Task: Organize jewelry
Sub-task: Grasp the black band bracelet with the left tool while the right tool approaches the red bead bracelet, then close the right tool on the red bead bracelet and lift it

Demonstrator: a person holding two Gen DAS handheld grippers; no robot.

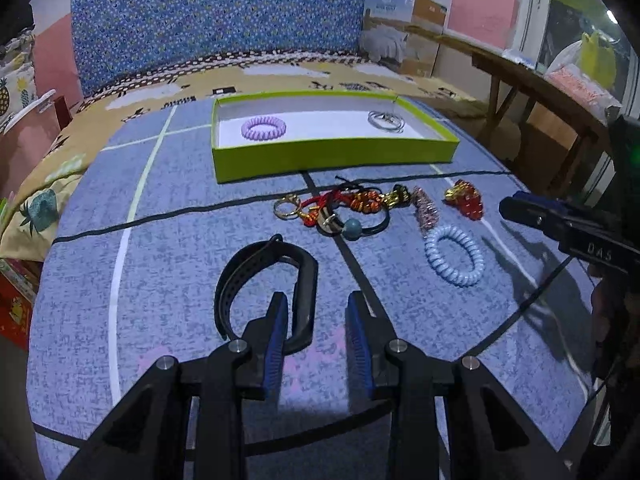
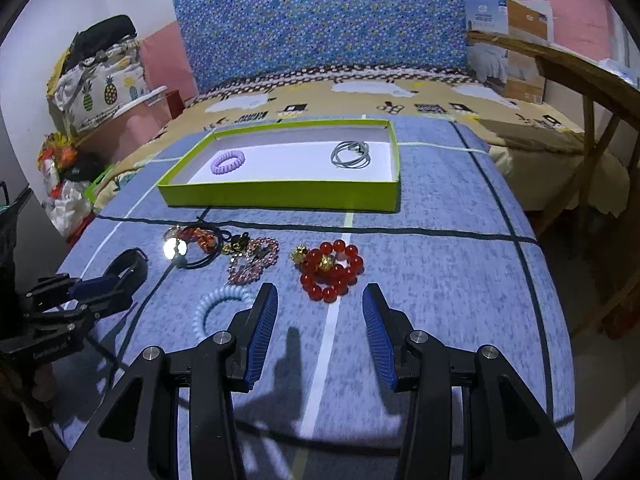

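Two grippers are over the blue mat (image 2: 440, 280), both with jaws apart and nothing pinched. The left gripper (image 1: 318, 304) hangs right above the black wristband (image 1: 240, 276), one side of the band sitting between its fingers but not squeezed. The right gripper (image 2: 320, 296) hovers just short of the red bead bracelet (image 2: 334, 270), with the light blue spiral hair tie (image 2: 216, 304) beside its left finger. Further back, the green box lid (image 2: 280, 200) already holds a purple spiral hair tie (image 2: 227, 162) and a thin silver bangle (image 2: 350, 154), well apart. A tangle of keyrings and cords (image 1: 344, 206) lies between box and grippers.
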